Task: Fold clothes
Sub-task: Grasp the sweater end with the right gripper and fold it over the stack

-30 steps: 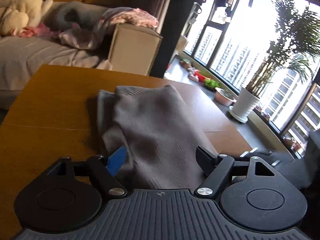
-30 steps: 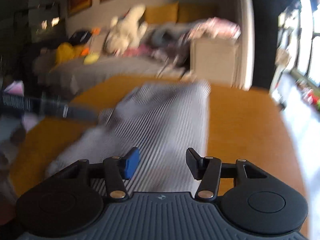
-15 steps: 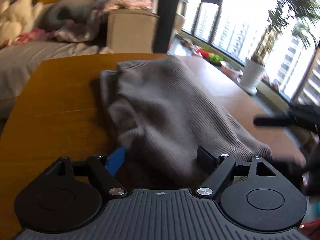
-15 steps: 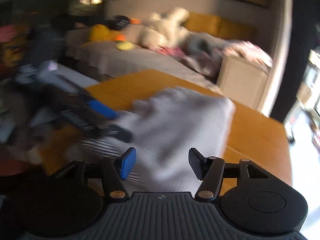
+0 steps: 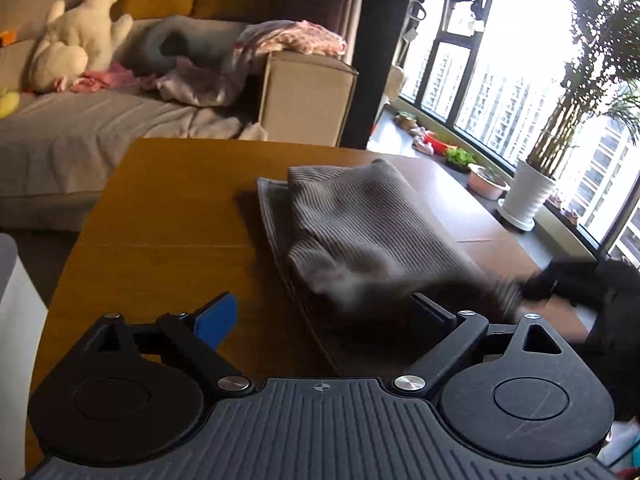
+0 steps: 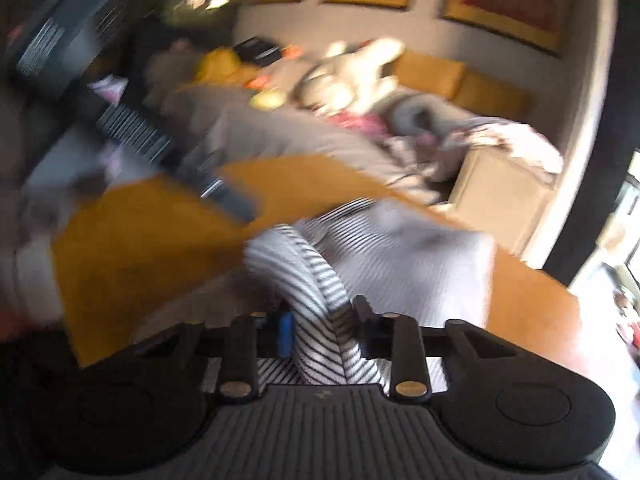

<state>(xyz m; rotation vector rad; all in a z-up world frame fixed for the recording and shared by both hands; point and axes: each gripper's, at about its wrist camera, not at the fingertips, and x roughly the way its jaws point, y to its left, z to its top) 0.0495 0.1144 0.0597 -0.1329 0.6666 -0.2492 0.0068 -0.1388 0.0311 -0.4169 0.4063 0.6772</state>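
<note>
A grey ribbed garment [image 5: 360,216] lies folded on the wooden table [image 5: 160,208]. My left gripper [image 5: 324,314] hovers at its near edge, jaws opening wide. The cloth's dark lower layer passes under the gap, and neither pad touches it. At the right, my right gripper [image 5: 552,280] shows as a dark blur tugging the garment's near corner. In the right wrist view, a bunched fold of the garment [image 6: 400,248] runs between the closing jaws of my right gripper [image 6: 324,322] and fills the gap. The left gripper [image 6: 228,196] streaks across the upper left, blurred.
Behind the table stands a sofa [image 5: 100,136] with a white plush toy [image 5: 76,40] and loose clothes [image 5: 288,38]. A white potted plant [image 5: 528,192] sits on the window ledge at the right. A white object [image 5: 12,300] stands by the table's left edge.
My left gripper drew back from the garment and opened wider. My right gripper rolled, closed on a fold at the garment's near edge and pulled it, blurring the cloth.
</note>
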